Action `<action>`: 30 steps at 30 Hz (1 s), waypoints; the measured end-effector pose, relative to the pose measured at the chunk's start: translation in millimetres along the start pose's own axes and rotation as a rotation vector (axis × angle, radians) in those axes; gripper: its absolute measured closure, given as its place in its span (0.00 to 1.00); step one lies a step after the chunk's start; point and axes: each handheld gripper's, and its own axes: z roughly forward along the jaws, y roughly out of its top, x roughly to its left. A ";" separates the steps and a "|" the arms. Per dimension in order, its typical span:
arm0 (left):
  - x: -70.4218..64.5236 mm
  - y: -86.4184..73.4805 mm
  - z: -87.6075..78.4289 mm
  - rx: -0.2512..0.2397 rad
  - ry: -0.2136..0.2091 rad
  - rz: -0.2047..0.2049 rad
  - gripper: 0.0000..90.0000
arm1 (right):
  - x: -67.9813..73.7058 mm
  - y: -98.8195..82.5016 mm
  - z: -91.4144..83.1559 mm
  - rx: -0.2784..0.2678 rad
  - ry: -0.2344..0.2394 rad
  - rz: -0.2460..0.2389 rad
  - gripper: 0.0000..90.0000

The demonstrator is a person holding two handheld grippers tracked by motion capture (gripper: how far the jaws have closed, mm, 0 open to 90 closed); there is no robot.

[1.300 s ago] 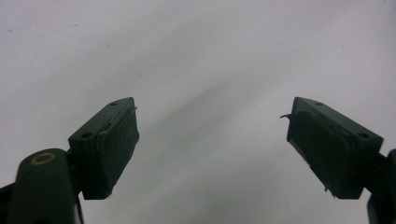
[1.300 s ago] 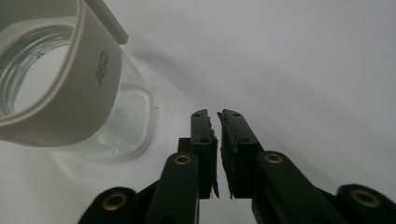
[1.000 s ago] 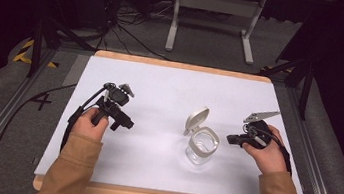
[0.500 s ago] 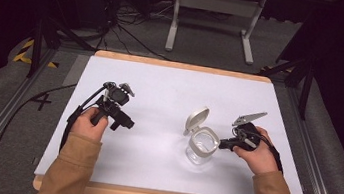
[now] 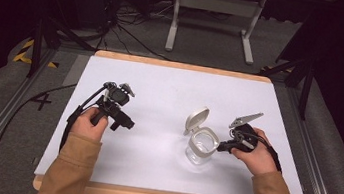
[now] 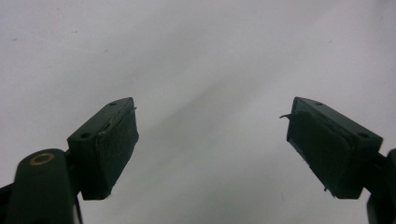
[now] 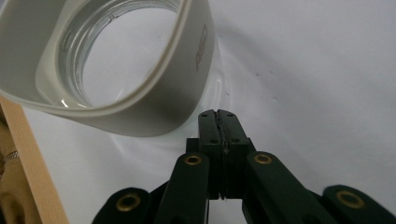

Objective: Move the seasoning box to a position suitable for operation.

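Note:
A clear glass jar (image 5: 200, 149) with a grey-white collar stands right of the table's middle, its hinged lid (image 5: 196, 119) flipped up and open. In the right gripper view the jar's collar (image 7: 154, 100) is close ahead and left of my right gripper (image 7: 219, 116), whose jaws are pressed together with nothing between them. From above, my right gripper (image 5: 221, 146) sits just to the right of the jar. My left gripper (image 5: 128, 122) rests over the white table left of centre, apart from the jar. Its pads (image 6: 116, 140) stand wide apart with bare table between them.
The white tabletop (image 5: 170, 92) has a wooden rim (image 5: 184, 66) at the far edge and another at the near edge. A metal stand (image 5: 216, 4) and cables lie on the floor beyond the table. Cables trail from both grippers.
My right hand has shifted left, bringing its gripper up beside the jar. The left hand and the jar have kept still.

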 end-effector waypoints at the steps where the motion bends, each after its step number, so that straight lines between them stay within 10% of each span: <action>1: 0.1 0.0 0.0 0.002 0.000 0.001 0.18 | 0.6 -0.1 0.2 0.006 0.002 0.001 1.00; 30: 0.6 1.6 -0.5 0.000 -0.012 0.006 0.18 | 32.9 4.8 7.4 0.134 0.056 -0.096 1.00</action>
